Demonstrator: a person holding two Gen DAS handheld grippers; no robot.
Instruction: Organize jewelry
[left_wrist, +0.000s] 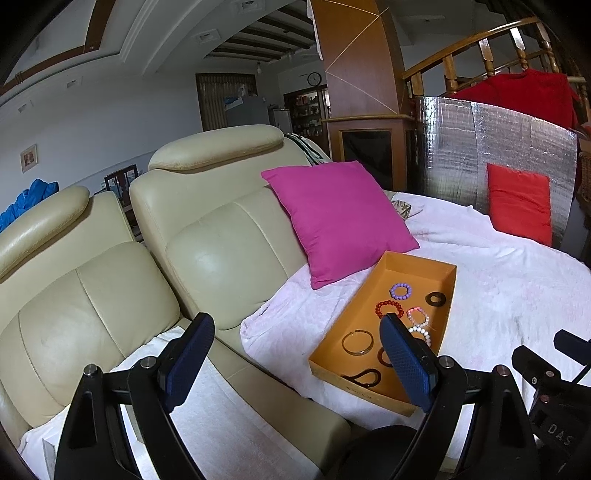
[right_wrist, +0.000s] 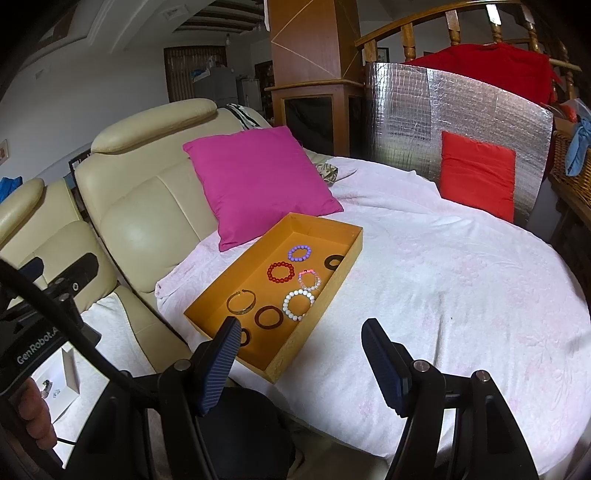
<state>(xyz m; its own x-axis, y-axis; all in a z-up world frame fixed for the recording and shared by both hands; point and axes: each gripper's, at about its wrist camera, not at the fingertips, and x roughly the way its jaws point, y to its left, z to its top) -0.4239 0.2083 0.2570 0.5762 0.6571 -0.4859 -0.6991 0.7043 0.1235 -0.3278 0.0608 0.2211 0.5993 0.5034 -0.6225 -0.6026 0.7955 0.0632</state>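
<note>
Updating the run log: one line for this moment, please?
left gripper: open, empty | right gripper: open, empty | orange tray: on blanket, bracelets inside | purple bracelet: in tray | phase: pre-grasp

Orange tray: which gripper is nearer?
Left, marginally. Left gripper is open with one finger overlapping the orange tray's near end; right gripper, also open, sits just short of its near corner.
</note>
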